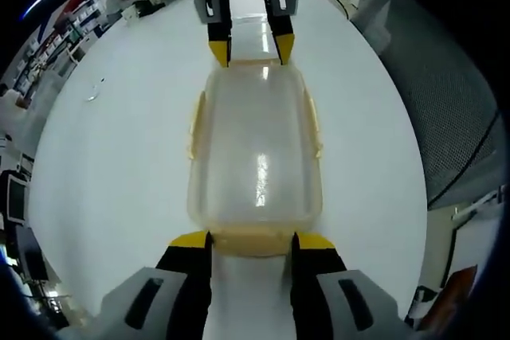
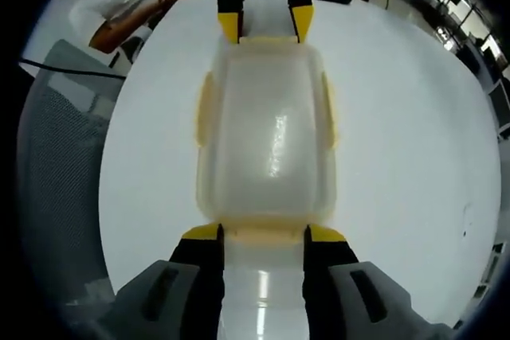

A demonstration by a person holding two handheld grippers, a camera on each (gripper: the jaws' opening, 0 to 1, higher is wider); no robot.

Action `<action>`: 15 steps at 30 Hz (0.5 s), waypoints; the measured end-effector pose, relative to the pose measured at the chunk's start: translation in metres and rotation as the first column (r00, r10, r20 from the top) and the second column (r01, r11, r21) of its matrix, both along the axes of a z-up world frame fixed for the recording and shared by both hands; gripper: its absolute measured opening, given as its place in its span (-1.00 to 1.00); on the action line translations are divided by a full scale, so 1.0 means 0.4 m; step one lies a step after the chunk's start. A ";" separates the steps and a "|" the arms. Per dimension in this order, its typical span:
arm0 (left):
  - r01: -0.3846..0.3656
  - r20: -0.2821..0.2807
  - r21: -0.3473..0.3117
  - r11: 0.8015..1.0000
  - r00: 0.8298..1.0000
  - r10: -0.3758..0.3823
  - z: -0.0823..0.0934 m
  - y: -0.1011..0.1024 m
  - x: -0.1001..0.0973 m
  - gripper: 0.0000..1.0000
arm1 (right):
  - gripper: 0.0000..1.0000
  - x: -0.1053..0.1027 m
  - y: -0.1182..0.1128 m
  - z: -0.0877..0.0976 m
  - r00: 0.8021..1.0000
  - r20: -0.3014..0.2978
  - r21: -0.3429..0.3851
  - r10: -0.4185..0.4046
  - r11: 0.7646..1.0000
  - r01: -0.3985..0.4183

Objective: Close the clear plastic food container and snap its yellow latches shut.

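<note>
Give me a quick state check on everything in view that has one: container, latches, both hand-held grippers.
Clear plastic food container: lid on, upright on the white table.
Side yellow latches: folded against the walls; snapped or not, cannot tell.
End yellow latches: each sits between a gripper's tips.
Left hand-held gripper: open, tips straddling the near end latch.
Right hand-held gripper: open, tips straddling the opposite end latch.

You get no readable text, labels, brands, nos. or signs in either view.
</note>
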State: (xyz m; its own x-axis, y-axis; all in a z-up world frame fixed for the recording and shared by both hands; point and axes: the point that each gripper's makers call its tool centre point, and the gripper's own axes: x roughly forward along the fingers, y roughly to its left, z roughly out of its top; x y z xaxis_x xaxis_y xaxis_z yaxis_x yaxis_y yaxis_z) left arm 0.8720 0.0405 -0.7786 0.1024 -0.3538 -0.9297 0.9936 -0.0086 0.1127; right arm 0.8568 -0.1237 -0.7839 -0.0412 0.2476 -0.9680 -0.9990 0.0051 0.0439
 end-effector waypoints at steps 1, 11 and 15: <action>0.002 0.000 0.002 1.000 1.000 -0.002 0.002 0.001 -0.001 -0.35 | -0.31 -0.003 0.001 0.004 1.000 -0.003 0.001 -0.001 1.000 0.001; 0.000 0.016 0.003 1.000 1.000 0.000 0.039 0.005 -0.014 -0.35 | -0.31 -0.013 0.006 0.041 1.000 0.005 0.019 0.004 1.000 -0.004; 0.001 0.023 0.008 1.000 1.000 -0.001 0.055 0.005 -0.019 -0.35 | -0.31 -0.016 0.008 0.068 1.000 0.004 0.027 0.005 1.000 -0.005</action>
